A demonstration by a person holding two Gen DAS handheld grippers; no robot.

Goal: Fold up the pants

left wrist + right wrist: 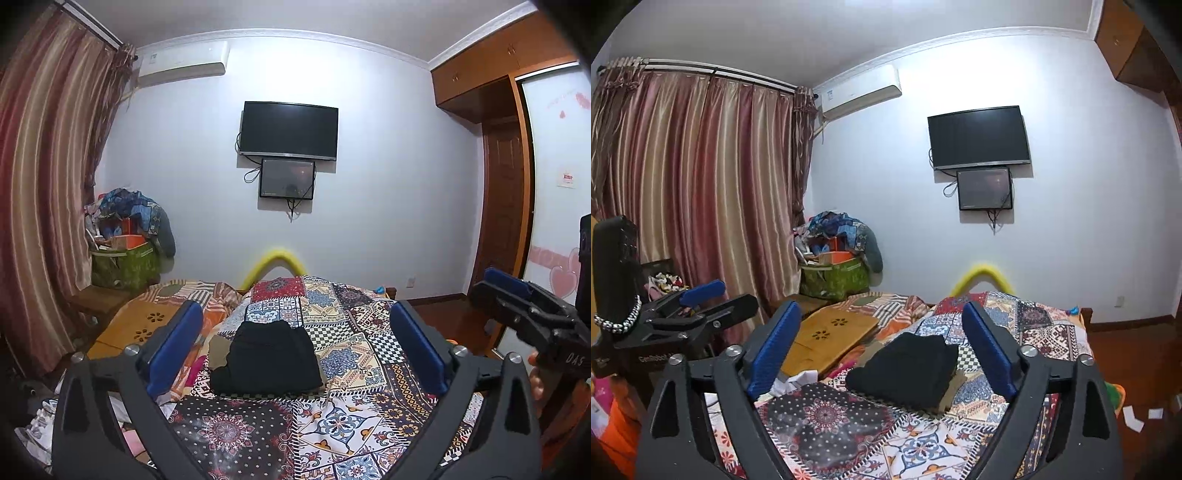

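Observation:
Black pants lie folded into a compact stack on the patchwork bedspread, on top of a folded khaki garment. They also show in the right wrist view. My left gripper is open and empty, held above the bed short of the pants. My right gripper is open and empty too, also held back from the stack. The right gripper shows at the right edge of the left wrist view, and the left gripper at the left of the right wrist view.
A wooden lap desk lies on the bed left of the pants. A green bag piled with clutter stands in the corner by striped curtains. A yellow foam arch sits at the bed's far end. TV on wall.

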